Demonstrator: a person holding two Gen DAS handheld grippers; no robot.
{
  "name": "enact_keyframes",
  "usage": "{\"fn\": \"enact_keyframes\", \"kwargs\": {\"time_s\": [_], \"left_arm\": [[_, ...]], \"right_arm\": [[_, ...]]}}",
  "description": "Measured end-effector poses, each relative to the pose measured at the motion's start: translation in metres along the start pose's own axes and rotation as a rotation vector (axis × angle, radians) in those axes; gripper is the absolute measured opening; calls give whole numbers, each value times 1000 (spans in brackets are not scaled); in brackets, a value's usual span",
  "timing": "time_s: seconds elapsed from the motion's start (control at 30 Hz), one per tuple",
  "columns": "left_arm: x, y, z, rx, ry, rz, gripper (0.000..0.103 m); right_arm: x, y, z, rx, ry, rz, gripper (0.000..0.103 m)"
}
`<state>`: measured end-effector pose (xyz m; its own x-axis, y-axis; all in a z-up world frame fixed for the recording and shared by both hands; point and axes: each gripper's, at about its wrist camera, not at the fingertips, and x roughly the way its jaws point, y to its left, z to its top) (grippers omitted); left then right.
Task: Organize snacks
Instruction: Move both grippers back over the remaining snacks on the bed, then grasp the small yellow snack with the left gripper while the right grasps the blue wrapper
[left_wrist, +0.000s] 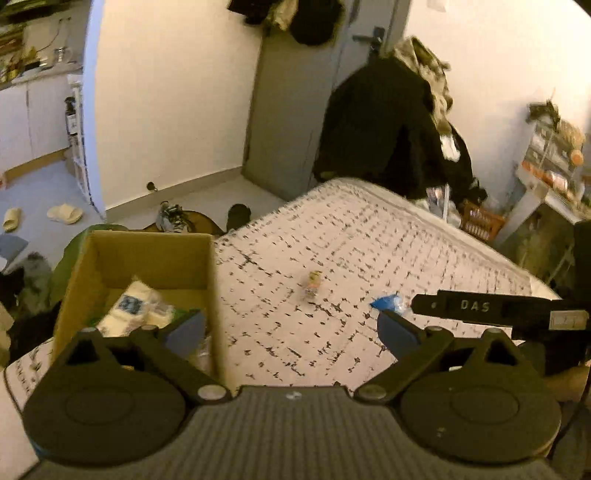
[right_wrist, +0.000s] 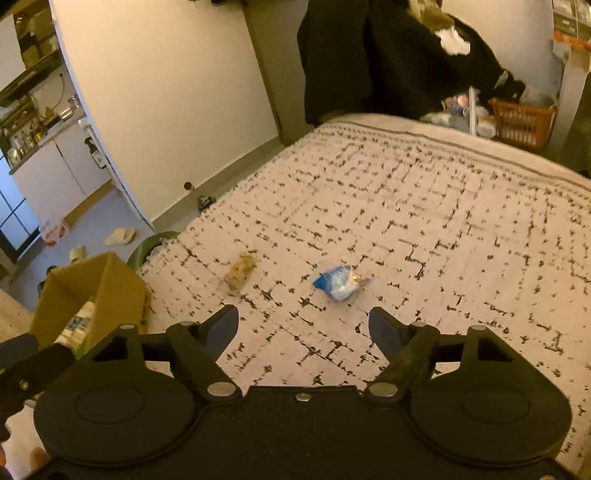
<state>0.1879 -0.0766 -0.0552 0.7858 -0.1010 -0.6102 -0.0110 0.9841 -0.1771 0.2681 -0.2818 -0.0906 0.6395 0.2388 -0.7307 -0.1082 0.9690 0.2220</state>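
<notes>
A cardboard box (left_wrist: 110, 258) stands at the bed's left edge and holds white snack packs (left_wrist: 133, 306); it also shows in the right wrist view (right_wrist: 110, 291). A small yellow-brown snack (left_wrist: 313, 283) lies on the patterned bedspread (left_wrist: 369, 240), also seen in the right wrist view (right_wrist: 242, 273). A blue snack packet (right_wrist: 340, 282) lies right of it, and shows in the left wrist view (left_wrist: 388, 303) partly behind a finger. My left gripper (left_wrist: 291, 332) is open and empty beside the box. My right gripper (right_wrist: 303, 330) is open and empty, above the bed just short of the blue packet.
Dark coats (left_wrist: 388, 129) hang beyond the bed's far end by a grey door (left_wrist: 288, 110). An orange basket (right_wrist: 521, 123) sits at the far right. Shoes (left_wrist: 173, 218) and slippers (left_wrist: 64, 213) lie on the floor to the left. Shelves (left_wrist: 554, 158) stand at the right.
</notes>
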Motion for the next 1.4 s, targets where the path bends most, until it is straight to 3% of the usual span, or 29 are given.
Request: {"fn": "enact_keyframes", "kwargs": {"time_s": [0.27,0.33,0.8,0.9,1.03,1.17,1.2,1.4], "left_arm": [[60,-13,7,-25,58,-5,88],[77,-16,13,-36,70,-10,81],[186,-26,27,-59,175,12,77],[202,-24,25,-72,202,13,69],[217,-25,20,-74,223,6,60],[228,-26,18,-97,237,-2,43],[230,-26,17,-101,238,6,28],[224,-21,18,-109,216,37,22]], "right_arm": [[37,-17,1,-13,-15,4,73],[45,-20,2,-37,-29,7,73],[99,-37,7,-159,-41,0,73],[106,-33,7,-193,-36,17,66],[113,-29,3,-228,-15,13,46],[113,-27,1,-248,-16,12,43],[112,-26,1,-249,-13,10,43],[100,-20,5,-241,-17,-11,42]]}}
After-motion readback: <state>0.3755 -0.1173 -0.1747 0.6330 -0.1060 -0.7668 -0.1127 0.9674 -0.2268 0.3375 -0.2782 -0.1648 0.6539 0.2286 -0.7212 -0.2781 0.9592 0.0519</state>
